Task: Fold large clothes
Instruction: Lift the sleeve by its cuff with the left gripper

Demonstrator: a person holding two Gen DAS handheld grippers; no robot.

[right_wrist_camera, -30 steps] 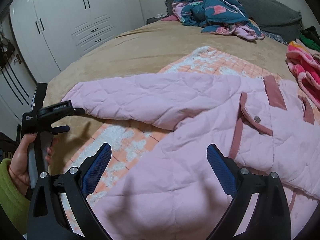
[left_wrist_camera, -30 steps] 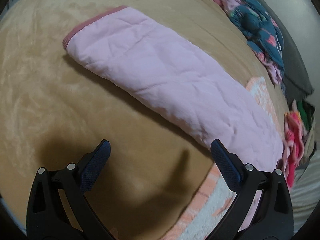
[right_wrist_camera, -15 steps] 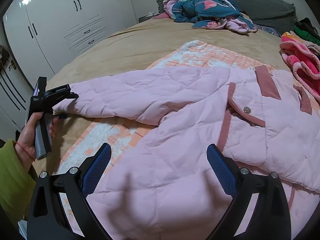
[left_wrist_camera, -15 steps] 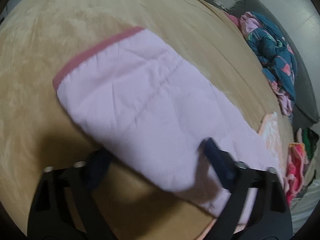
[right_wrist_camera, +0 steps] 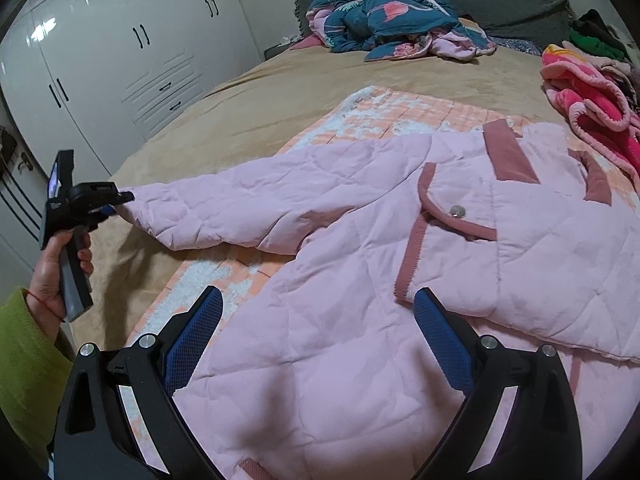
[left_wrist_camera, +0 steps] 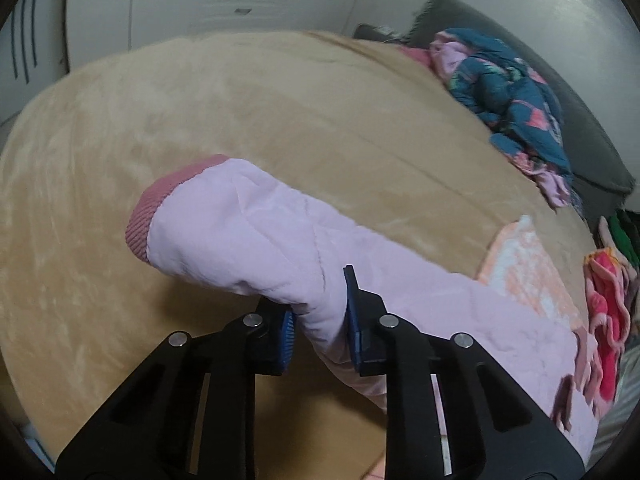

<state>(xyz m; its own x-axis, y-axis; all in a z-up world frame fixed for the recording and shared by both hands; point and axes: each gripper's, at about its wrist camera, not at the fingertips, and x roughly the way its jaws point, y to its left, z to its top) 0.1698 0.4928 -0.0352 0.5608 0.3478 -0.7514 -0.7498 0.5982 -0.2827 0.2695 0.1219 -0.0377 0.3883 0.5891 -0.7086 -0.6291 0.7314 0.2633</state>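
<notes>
Two grippers mine | left gripper (left_wrist_camera: 320, 320) has just closed, pinching pink jacket (right_wrist_camera: 400, 280) sleeve (left_wrist_camera: 248, 236) near cuff | right gripper (right_wrist_camera: 316, 336) spread above jacket body | jacket lies across tan bed (right_wrist_camera: 280, 92) | quilt (right_wrist_camera: 384, 12) far.

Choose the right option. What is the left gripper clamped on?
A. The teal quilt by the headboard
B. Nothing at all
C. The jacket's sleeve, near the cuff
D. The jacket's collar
C: the left gripper is shut on the pink sleeve, with a fold of fabric pinched between its blue pads just behind the ribbed cuff.
</notes>
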